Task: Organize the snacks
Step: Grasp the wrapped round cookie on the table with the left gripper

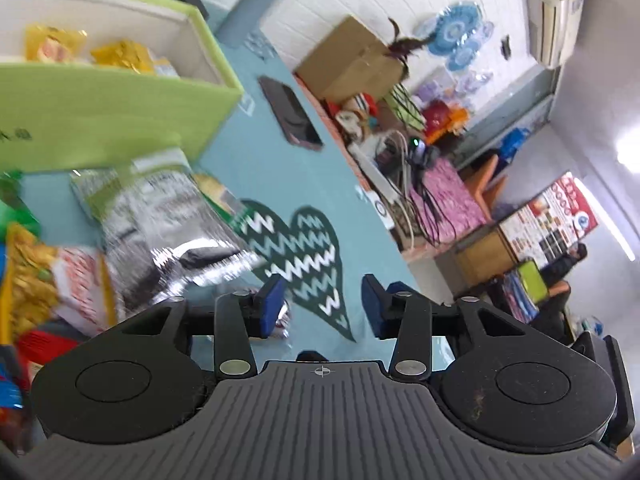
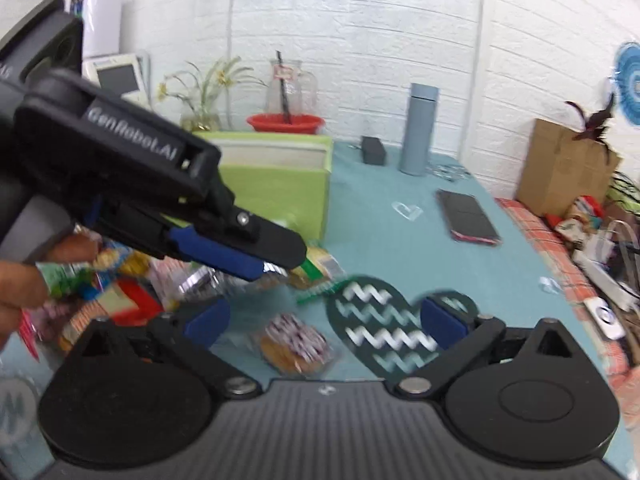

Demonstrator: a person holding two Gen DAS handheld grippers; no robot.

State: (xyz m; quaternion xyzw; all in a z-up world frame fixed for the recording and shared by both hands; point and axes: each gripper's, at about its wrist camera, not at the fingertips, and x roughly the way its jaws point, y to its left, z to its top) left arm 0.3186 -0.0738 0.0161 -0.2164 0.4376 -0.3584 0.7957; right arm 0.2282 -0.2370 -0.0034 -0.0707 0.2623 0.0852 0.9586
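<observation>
The left hand-held gripper hangs over the blue-green desk with its blue pads a short way apart, and nothing sits between them; only the dark heart pattern on the cloth shows through the gap. Up and to the left of that gripper lies a heap of snacks: a silvery foil packet nearest its left pad, yellow and red packets further left at the picture's edge. Beyond the heap stands the green box, with yellow snack bags inside it. A dark phone lies on the desk ahead of the gripper and somewhat to the right of the box.

The right hand-held gripper is spread wide and holds nothing. Just ahead of it, between its pads in the view, a wrapped pastry with a pink-patterned wrapper lies on the desk. In this right wrist view the left gripper reaches in from the upper left, a person's hand gripping its handle, and its blue fingertips come close to a shiny packet in the pile; the blur does not let me tell whether they touch it. A grey flask and a small black box stand far ahead of the right gripper, near the white wall
</observation>
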